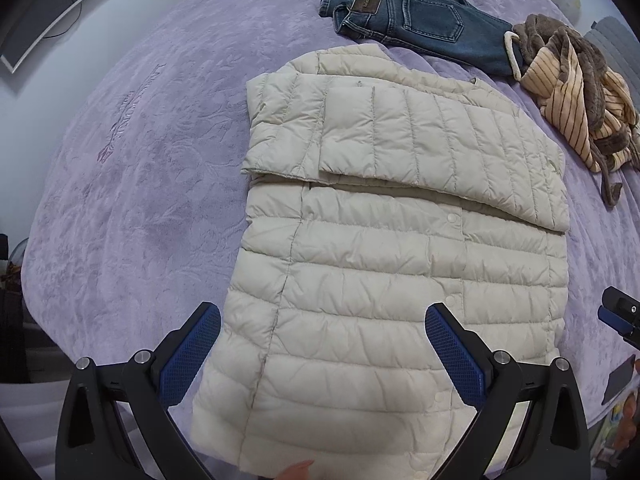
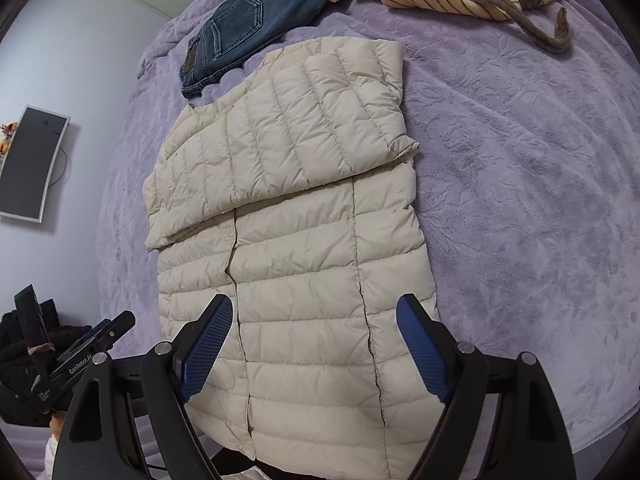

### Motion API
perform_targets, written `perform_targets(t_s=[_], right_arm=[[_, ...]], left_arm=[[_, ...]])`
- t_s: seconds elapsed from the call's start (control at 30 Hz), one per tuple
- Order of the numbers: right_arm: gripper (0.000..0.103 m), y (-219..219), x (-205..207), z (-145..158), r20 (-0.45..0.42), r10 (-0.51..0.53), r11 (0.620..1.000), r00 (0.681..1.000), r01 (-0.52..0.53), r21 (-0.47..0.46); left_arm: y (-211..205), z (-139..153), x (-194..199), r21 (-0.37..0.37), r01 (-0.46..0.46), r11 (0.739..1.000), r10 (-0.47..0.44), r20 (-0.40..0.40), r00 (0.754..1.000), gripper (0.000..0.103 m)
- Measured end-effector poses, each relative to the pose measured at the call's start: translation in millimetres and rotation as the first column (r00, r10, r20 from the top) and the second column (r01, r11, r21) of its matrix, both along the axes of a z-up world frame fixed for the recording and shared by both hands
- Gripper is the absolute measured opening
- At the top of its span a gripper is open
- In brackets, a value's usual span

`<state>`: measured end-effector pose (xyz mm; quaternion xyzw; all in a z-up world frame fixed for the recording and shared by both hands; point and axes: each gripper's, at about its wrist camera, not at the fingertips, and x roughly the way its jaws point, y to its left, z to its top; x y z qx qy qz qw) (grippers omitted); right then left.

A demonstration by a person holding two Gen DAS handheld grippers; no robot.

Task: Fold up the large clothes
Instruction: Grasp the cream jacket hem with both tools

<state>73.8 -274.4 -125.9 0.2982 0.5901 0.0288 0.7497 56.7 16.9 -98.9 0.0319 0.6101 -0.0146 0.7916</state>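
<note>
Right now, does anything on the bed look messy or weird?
Yes. The striped brown garment lies crumpled in a heap, partly over the jeans. The cream puffer jacket lies flat, sleeves folded across its top.

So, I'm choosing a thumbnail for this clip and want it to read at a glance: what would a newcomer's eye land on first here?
First, the cream quilted puffer jacket spread in the middle of the purple plush bedspread, its sleeves already folded across the chest. Next, both open grippers, left gripper and right gripper, hovering over its near hem with blue-padded fingers. Beyond the collar lie dark blue denim jeans and a crumpled tan striped fleece garment.
</note>
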Motion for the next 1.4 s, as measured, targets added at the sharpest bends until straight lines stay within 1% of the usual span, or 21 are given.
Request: perform_targets(t_s=[0.13,0.2,0.3,0.43,0.57,0.73,0.83,0.93,1.03,1.17,1.3,1.4], right_arm=[[0.086,-12.1,-4.7,-5.9,-0.033,0.004,0.999,0.999,-0.002,0.036],[0.086,-17.9,-8.9,-7.3,-0.055,-0.007,0.999,0.998,0.010,0.046],[0.086,-24.1,-16.8,-6.5,-0.062,-0.022,0.998,0.998,0.025,0.052],[0.086,-23.8,-27.3,-9.9,-0.084,-0.037,0.998,0.996,0.042,0.052],[0.086,-14.2,-39.0,-14.4,-0.101,-0.058,0.997,0.993,0.063,0.048],[0.086,3.5,-59.2,-24.0,-0.137,-0.100,0.993,0.986,0.107,0.046],[0.086,14.4,-76.0,-32.0,-0.162,-0.131,0.990,0.978,0.138,0.035],[0.086,23.6,-93.9,-40.2,-0.187,-0.167,0.983,0.968,0.178,0.046],[0.086,28.7,-108.8,-44.6,-0.200,-0.197,0.977,0.960,0.210,0.043],[0.086,28.1,-126.3,-45.1,-0.196,-0.246,0.966,0.949,0.257,0.031],[0.086,14.9,-147.6,-49.3,-0.202,-0.324,0.942,0.924,0.334,0.017],[0.086,5.5,-166.2,-58.1,-0.214,-0.385,0.914,0.898,0.403,0.042]], left_arm=[[0.8,0.0,-13.6,-0.001,-0.040,0.999,0.040,-0.018,0.999,0.102],[1.3,0.5,-18.4,-0.012,-0.043,0.999,0.042,-0.029,0.999,0.102],[0.2,3.0,-24.2,0.003,-0.038,0.999,0.038,-0.021,0.999,0.102],[5.1,1.0,-28.1,-0.001,-0.021,1.000,0.021,-0.026,0.999,0.102],[18.5,-7.0,-33.3,-0.015,-0.009,1.000,0.008,-0.040,0.999,0.102],[40.6,-23.5,-46.0,-0.026,0.012,1.000,-0.014,-0.069,0.998,0.102],[57.0,-34.6,-56.4,-0.034,0.029,0.999,-0.032,-0.087,0.996,0.102],[75.8,-43.2,-66.3,-0.047,0.029,0.998,-0.034,-0.100,0.994,0.102],[99.2,-49.8,-72.7,-0.083,0.011,0.996,-0.020,-0.107,0.994,0.102],[132.1,-63.2,-75.5,-0.140,-0.035,0.990,0.017,-0.125,0.992,0.102],[156.8,-83.0,-78.0,-0.245,-0.093,0.965,0.047,-0.188,0.981,0.102],[162.5,-96.3,-82.1,-0.324,-0.110,0.940,0.034,-0.231,0.972,0.102]])
